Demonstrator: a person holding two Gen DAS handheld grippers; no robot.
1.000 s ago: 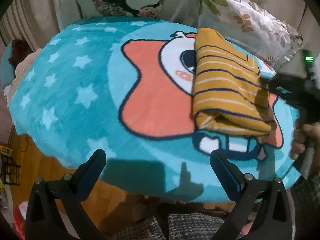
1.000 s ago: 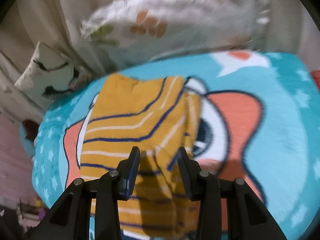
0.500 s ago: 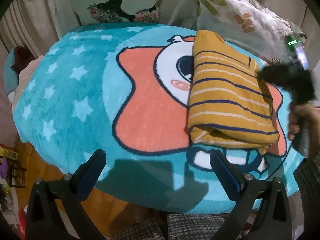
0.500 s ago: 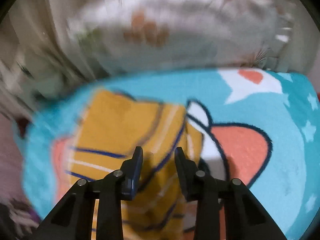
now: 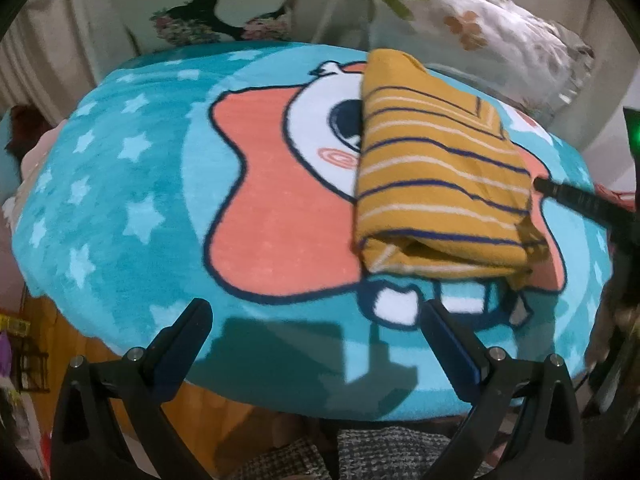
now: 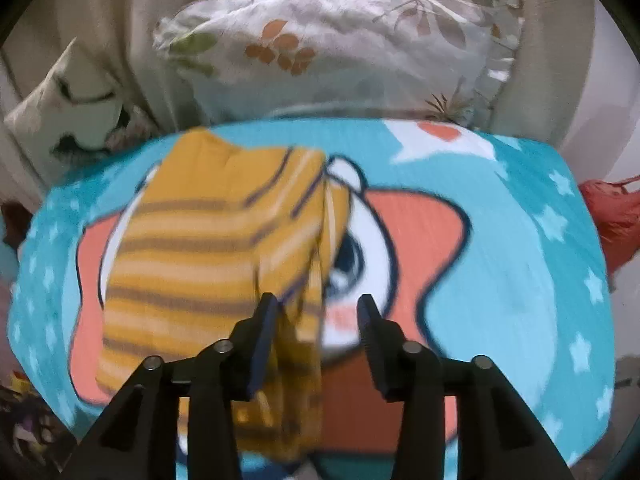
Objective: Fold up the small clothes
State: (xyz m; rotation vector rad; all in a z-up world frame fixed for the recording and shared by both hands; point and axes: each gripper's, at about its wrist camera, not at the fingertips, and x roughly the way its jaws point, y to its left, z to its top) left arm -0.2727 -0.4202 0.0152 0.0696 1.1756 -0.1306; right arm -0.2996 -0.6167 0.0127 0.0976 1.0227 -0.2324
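A folded mustard-yellow garment with blue and white stripes (image 5: 436, 184) lies on a turquoise cartoon blanket (image 5: 132, 184). It also shows in the right wrist view (image 6: 208, 248), blurred. My left gripper (image 5: 316, 328) is open and empty, held above the blanket's near edge, to the near left of the garment. My right gripper (image 6: 316, 320) is open just above the garment's near right edge, which lies between and under its fingers. One of its fingers (image 5: 576, 200) shows in the left wrist view at the garment's right edge.
A floral pillow (image 6: 340, 36) and a second printed pillow (image 5: 208, 4) lean against the sofa back behind the blanket. A red item (image 6: 608, 220) lies off the blanket's right side. Wooden floor (image 5: 48, 320) shows below the blanket's left edge.
My right gripper's jaws have spread apart from a narrow gap. It swung around quickly at the garment's right edge. The left gripper stayed open and shifted slightly.
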